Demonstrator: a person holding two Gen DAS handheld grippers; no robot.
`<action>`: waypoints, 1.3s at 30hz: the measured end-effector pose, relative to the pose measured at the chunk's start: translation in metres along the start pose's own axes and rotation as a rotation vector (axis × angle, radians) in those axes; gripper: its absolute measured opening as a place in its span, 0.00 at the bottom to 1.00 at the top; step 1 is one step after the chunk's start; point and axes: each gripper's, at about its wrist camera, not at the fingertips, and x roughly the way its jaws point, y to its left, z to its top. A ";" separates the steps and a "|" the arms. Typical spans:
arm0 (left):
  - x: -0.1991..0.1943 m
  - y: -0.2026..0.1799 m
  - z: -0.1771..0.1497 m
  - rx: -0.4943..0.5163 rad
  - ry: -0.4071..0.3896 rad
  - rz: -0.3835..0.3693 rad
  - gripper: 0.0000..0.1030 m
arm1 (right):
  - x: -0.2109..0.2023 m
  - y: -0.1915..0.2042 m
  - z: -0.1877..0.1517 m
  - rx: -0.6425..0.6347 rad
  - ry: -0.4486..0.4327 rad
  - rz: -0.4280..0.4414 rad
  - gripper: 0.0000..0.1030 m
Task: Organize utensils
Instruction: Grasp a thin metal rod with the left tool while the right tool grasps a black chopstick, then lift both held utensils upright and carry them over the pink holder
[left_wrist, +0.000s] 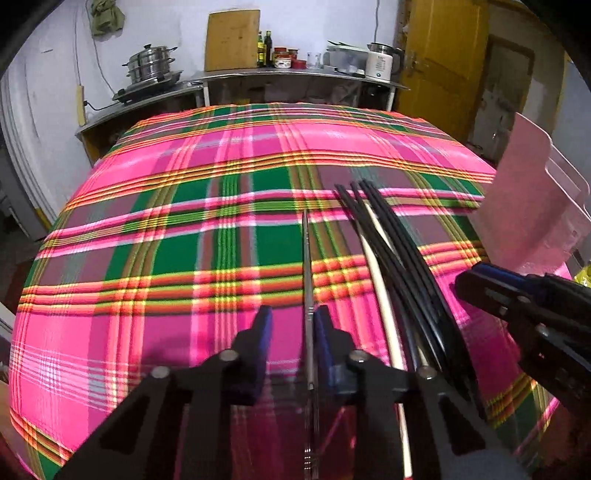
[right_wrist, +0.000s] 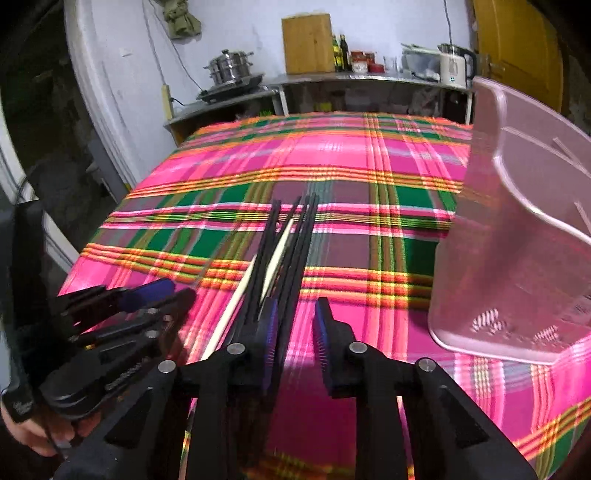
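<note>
The left tool (left_wrist: 291, 325) sits nearest in its own view, its two blue pads parted, with a thin metal utensil (left_wrist: 306, 266) against the inner face of its right pad; whether it is pinched I cannot tell. That utensil is slim, grey and straight — its long axis runs toward 12 o'clock over the plaid-covered surface (left_wrist: 184, 229).

At about 1 o'clock from it lies a bundle of chopsticks (left_wrist: 391, 266), mostly glossy black with a white one or two among them, tips fanning toward 11 o'clock.

In the right wrist view the right tool (right_wrist: 295, 325) is unclenched, nothing between its pads — the chopsticks pass just beside its left pad. A translucent pink holder (right_wrist: 517, 229) stands at 2 o'clock.
</note>
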 end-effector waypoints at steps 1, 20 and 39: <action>0.000 0.002 0.001 -0.006 -0.001 -0.004 0.20 | 0.004 -0.001 0.002 0.007 0.008 0.002 0.18; 0.014 0.007 0.022 0.033 0.024 -0.024 0.21 | 0.042 -0.002 0.029 0.013 0.085 -0.073 0.15; -0.026 0.018 0.038 -0.006 -0.038 -0.145 0.06 | 0.002 0.011 0.050 0.001 0.021 0.003 0.05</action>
